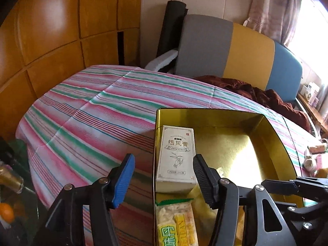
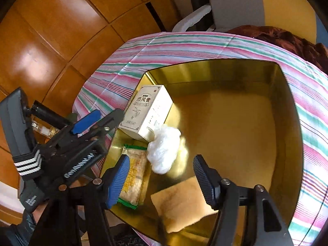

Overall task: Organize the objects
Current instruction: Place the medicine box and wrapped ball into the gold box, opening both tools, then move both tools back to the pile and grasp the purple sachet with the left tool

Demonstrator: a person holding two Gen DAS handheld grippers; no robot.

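Tin (image 2: 287,112) below — both claws wide, empty.

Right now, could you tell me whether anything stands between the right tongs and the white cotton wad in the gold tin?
Nothing visible does: the right tongs hang open over the gold tin, with the cotton wad directly ahead.

glossy gold metal tin (image 2: 287,123)
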